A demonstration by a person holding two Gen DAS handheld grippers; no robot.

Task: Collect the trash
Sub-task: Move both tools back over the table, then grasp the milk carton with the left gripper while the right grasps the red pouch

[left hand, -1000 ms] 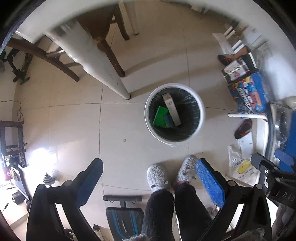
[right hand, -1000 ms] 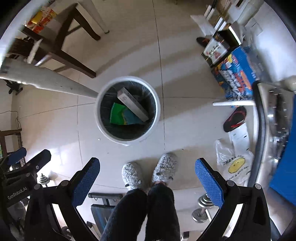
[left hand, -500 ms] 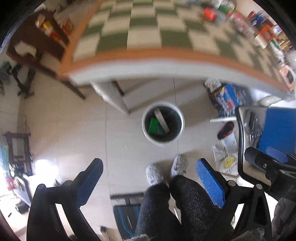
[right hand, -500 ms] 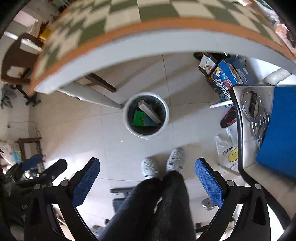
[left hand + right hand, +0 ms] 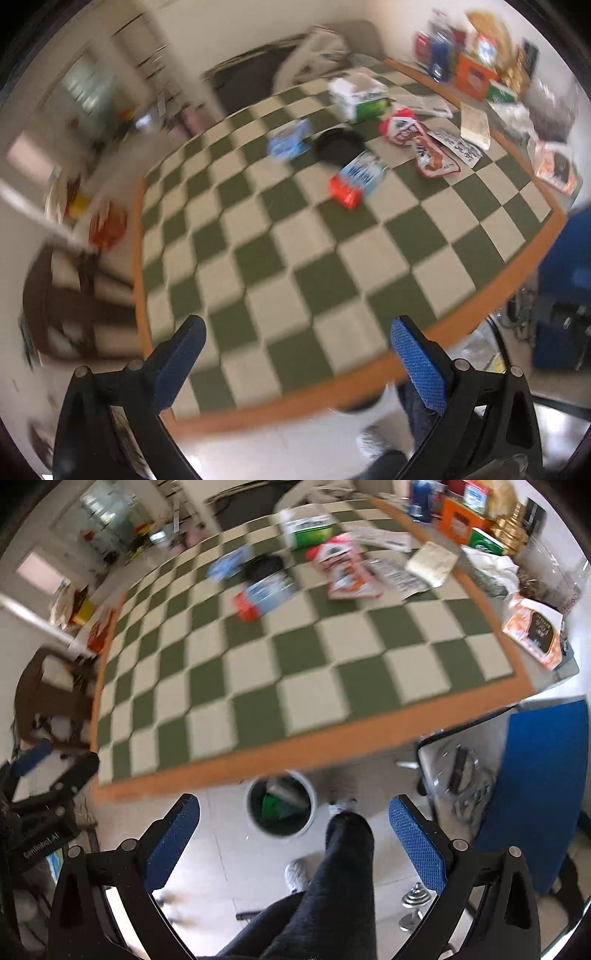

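Note:
Both views are motion-blurred. A green-and-cream checked table (image 5: 280, 266) (image 5: 295, 679) carries scattered trash at its far side: a red and blue carton (image 5: 356, 181) (image 5: 264, 594), a light blue packet (image 5: 290, 138) (image 5: 227, 563), a black bowl (image 5: 340, 146) (image 5: 264, 566), red snack wrappers (image 5: 417, 136) (image 5: 343, 568) and a white-green box (image 5: 360, 96) (image 5: 306, 528). A white bin (image 5: 281, 806) on the floor holds a green item and a grey box. My left gripper (image 5: 297, 350) is open over the table's near edge. My right gripper (image 5: 293, 829) is open above the bin.
Boxes and packets crowd the table's far right corner (image 5: 476, 520). A blue chair (image 5: 535, 782) stands right of the table, a wooden chair (image 5: 74, 295) to its left. A person's dark-clad legs (image 5: 332, 878) and grey slippers stand by the bin. A dumbbell (image 5: 415, 893) lies on the floor.
Both grippers have swung up from looking straight down at the bin and floor to facing the tabletop. The bin has slid to the lower part of the right wrist view.

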